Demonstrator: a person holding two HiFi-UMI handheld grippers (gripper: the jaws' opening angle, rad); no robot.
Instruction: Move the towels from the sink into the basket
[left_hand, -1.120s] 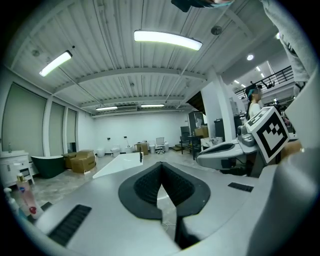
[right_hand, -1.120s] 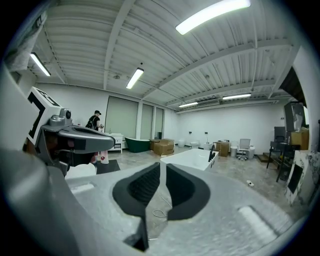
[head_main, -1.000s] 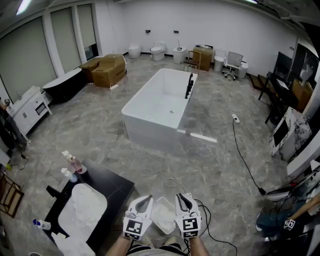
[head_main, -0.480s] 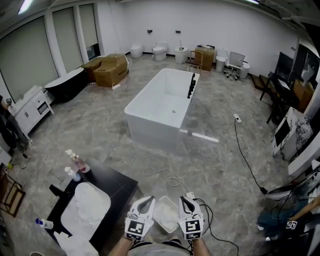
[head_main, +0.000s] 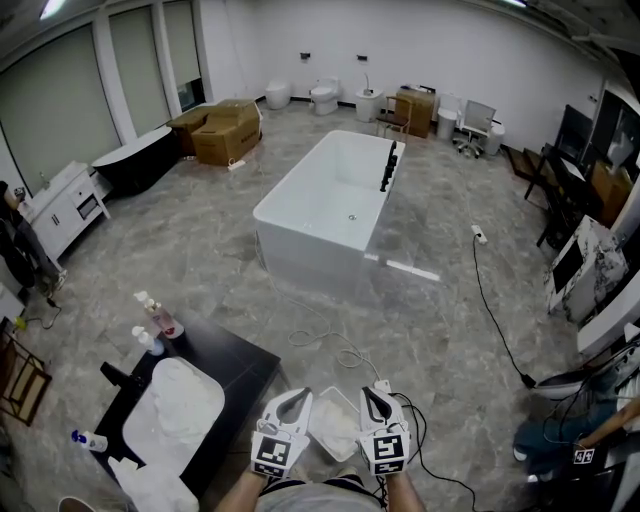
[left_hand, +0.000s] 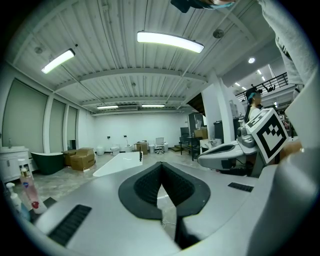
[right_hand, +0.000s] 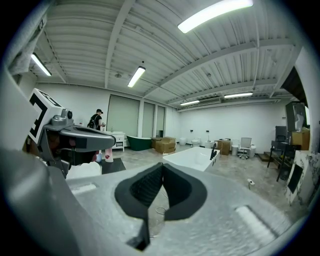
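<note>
White towels (head_main: 172, 412) fill the sink set in a black counter (head_main: 240, 365) at the lower left of the head view; another towel (head_main: 158, 490) lies at the counter's near end. A white basket (head_main: 335, 425) stands on the floor between my two grippers. My left gripper (head_main: 288, 402) (left_hand: 161, 169) is shut and holds nothing, just left of the basket. My right gripper (head_main: 372, 400) (right_hand: 163, 169) is also shut and holds nothing, just right of it. From the right gripper view the towels (right_hand: 84, 170) show as a white mound behind the left gripper (right_hand: 70, 134).
Soap bottles (head_main: 158, 320) and a black faucet (head_main: 116, 378) stand by the sink. A white bathtub (head_main: 330, 205) sits mid-room, with a loose cable (head_main: 330, 345) on the floor before it. Cardboard boxes (head_main: 225, 130) are at the back left. A person (head_main: 18, 255) stands at the left edge.
The head view has shifted a little, so the sink, counter and basket sit slightly further right and higher in frame. Both grippers stay beside the basket.
</note>
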